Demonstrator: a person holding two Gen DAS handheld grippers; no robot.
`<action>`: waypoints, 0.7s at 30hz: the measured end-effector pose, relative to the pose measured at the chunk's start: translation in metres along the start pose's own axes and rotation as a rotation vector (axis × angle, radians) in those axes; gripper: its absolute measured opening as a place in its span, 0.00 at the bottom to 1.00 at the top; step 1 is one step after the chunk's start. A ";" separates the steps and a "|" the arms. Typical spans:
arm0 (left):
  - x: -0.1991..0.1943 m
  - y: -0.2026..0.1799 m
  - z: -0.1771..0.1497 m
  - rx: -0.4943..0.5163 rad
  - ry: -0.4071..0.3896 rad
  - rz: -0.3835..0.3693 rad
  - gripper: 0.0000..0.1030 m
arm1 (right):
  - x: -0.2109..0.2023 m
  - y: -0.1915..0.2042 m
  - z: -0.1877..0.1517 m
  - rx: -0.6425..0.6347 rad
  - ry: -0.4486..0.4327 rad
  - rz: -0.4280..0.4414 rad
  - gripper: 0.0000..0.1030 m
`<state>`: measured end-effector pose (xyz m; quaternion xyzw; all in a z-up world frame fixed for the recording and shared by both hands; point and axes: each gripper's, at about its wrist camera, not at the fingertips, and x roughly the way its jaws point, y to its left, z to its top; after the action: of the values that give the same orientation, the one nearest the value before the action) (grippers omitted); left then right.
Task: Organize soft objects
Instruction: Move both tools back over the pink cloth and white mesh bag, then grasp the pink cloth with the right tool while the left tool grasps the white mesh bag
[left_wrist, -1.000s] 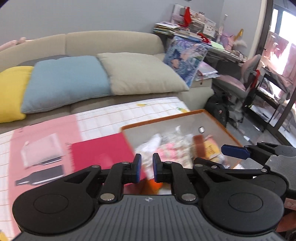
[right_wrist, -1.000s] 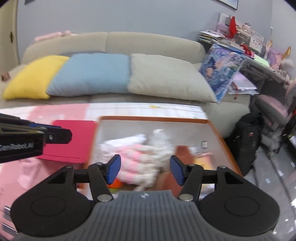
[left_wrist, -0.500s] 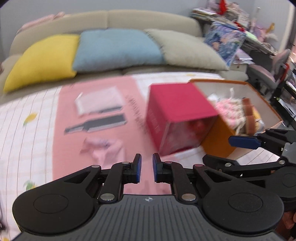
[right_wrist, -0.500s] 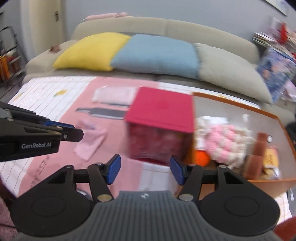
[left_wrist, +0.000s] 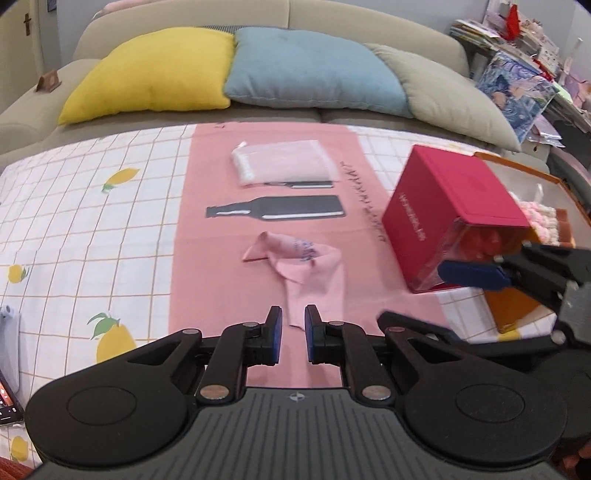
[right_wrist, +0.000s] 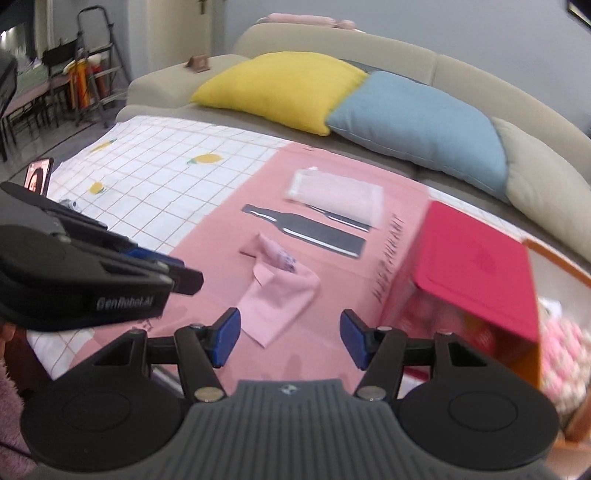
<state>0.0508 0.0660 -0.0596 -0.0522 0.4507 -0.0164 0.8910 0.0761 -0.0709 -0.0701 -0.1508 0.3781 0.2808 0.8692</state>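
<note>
1. On the pink mat (left_wrist: 207, 229) that covers the middle of the checked tablecloth (left_wrist: 92, 206), a crumpled pink cloth (left_wrist: 306, 266) lies loose, touching nothing but the mat.
2. Left gripper (left_wrist: 293, 334): jaws nearly closed, with a narrow gap between the blue pads and nothing between them. The near tail of the cloth lies directly ahead of the fingertips and just beyond them.
3. Right gripper (right_wrist: 290, 338): jaws stand partly apart, holding nothing. In the right wrist view the near corner of the pink cloth (right_wrist: 280, 291) falls inside the gap line, slightly toward the left finger.
4. Governing relation: the cloth runs lengthwise away from both tools, near end narrow, far end bunched and printed with dark marks. Both tools sit at the near end; which is closer cannot be settled from these views.
5. Judgement: the right gripper, being open, appears better placed to take the near edge; the left would need to open first.
6. Other items: a clear bag (left_wrist: 282, 166) lies farther along the mat, well apart from the cloth. A red box (left_wrist: 454, 214) stands to the right, against an orange-rimmed tray (left_wrist: 517, 317) holding a pink knitted item (left_wrist: 543, 221).
7. Risk, as judged: a thin fabric edge lying flat may slip the pads.
</note>
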 end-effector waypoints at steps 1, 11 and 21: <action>0.002 0.003 0.000 -0.005 0.003 0.006 0.13 | 0.007 0.003 0.003 -0.013 0.008 0.002 0.58; 0.032 0.032 0.012 -0.050 0.050 0.042 0.13 | 0.083 -0.002 0.026 -0.060 0.061 -0.001 0.65; 0.054 0.044 0.017 -0.064 0.080 0.034 0.15 | 0.137 -0.011 0.033 0.024 0.119 0.061 0.61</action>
<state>0.0959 0.1072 -0.0974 -0.0723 0.4870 0.0111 0.8704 0.1780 -0.0132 -0.1496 -0.1454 0.4369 0.2933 0.8378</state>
